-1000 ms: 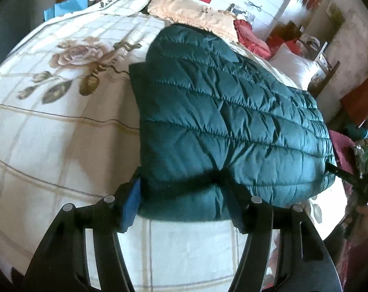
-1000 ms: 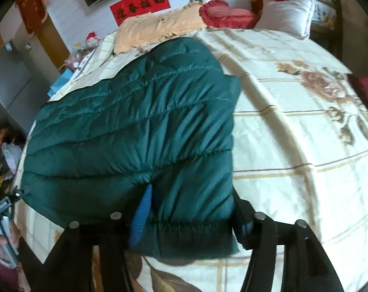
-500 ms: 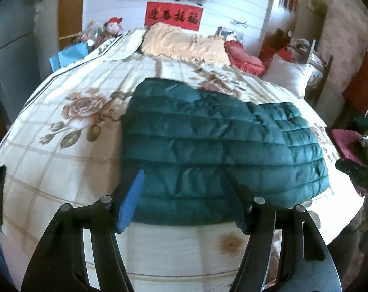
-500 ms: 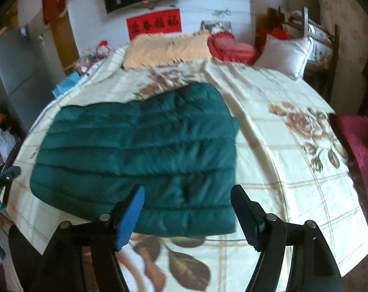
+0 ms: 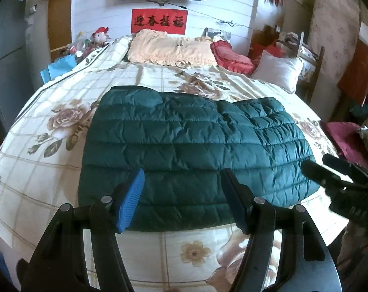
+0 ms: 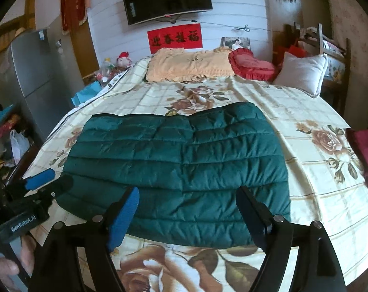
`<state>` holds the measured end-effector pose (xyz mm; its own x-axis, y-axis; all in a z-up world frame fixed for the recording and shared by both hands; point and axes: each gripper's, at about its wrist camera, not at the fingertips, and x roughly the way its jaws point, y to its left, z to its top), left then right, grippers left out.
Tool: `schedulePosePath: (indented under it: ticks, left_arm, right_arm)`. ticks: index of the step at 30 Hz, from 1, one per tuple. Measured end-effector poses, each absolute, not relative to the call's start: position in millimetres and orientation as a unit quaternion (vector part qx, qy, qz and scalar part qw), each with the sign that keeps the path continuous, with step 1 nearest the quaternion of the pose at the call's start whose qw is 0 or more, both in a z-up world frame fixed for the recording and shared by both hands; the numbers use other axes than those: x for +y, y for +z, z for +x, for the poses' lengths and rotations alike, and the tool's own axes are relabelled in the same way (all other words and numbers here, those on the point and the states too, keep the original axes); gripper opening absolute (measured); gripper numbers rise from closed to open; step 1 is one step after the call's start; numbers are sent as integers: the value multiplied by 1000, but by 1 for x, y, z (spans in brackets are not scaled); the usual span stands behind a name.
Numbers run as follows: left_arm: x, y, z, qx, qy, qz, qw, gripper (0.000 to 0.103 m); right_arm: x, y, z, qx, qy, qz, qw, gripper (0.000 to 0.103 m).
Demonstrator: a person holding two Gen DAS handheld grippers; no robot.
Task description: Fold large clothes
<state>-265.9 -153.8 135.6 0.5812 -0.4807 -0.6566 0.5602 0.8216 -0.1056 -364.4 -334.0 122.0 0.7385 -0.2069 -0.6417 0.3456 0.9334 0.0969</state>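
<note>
Now that the jacket (image 5: pixel 191 153) has been released folded on the bed (image 5: pixel 38 170), both hand-held grippers, left (image 5: pixel 184 202) and right (image 6: pixel 187 215), are drawn back, jaws apart and empty, the right's just widened.

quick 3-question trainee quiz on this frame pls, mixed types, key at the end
1. True or false: the left gripper is clamped on the green puffer jacket.
2. What lies at the head of the bed, in line with the jacket? A) a peach frilled pillow B) a laptop C) a folded towel
3. Fill in: the jacket lies ____ on the floral bedspread, with both the left gripper and the right gripper clear of it.

Key: 1 false, its jaws stand open and hold nothing. 2 A, the peach frilled pillow. 3 folded flat.
</note>
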Motion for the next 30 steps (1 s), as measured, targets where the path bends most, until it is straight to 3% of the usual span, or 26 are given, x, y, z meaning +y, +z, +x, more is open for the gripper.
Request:
schedulePosePath:
  ticks: [30]
  left_arm:
    - [-148, 124, -257, 353, -260, 49, 898, 66]
  right_arm:
    - [-316, 119, -353, 330, -164, 95, 925, 87]
